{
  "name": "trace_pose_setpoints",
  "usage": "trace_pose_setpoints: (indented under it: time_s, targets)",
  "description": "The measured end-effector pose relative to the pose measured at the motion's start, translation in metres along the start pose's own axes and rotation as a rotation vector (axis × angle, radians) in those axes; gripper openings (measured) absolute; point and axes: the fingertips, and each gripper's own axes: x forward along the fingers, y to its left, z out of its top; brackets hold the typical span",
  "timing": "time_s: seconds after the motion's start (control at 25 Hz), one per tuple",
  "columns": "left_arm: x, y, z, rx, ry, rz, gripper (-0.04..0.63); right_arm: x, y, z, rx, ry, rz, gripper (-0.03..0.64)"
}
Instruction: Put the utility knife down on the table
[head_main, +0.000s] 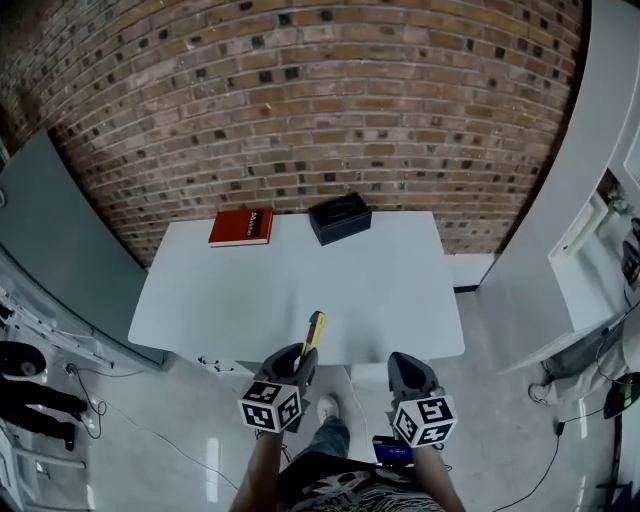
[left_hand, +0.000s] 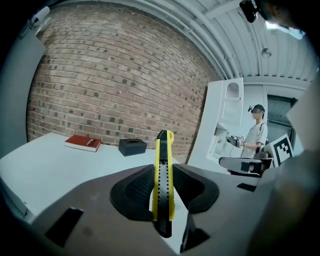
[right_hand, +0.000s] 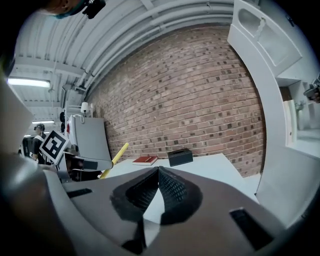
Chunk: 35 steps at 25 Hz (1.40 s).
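A yellow and black utility knife (left_hand: 163, 175) stands upright between the jaws of my left gripper (left_hand: 163, 192), which is shut on it. In the head view the utility knife (head_main: 314, 333) sticks out of the left gripper (head_main: 299, 362) over the near edge of the white table (head_main: 260, 300). My right gripper (head_main: 403, 368) hangs just off the table's near edge, to the right of the left one. Its jaws (right_hand: 158, 187) are shut with nothing between them. The knife (right_hand: 114, 159) also shows as a yellow bar at the left of the right gripper view.
A red book (head_main: 241, 227) and a black tissue box (head_main: 340, 218) lie at the table's far edge against the brick wall. A grey cabinet (head_main: 45, 235) stands to the left and white units (head_main: 590, 200) to the right. A person (left_hand: 256, 135) stands in the background.
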Motion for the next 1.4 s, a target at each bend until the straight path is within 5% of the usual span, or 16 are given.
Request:
trace_pose_setpoints:
  time_s: [0.52,1.4]
  targets:
    - [0.149,0.122,0.068,0.017,0.079,-0.085,0.120,0.196,-0.034,0.040,-0.019,0.083,-0.063,0.000]
    - [0.192,0.140,0.035,-0.007,0.191,-0.091,0.120,0.220,-0.060,0.018,-0.016,0.169,-0.091,0.000]
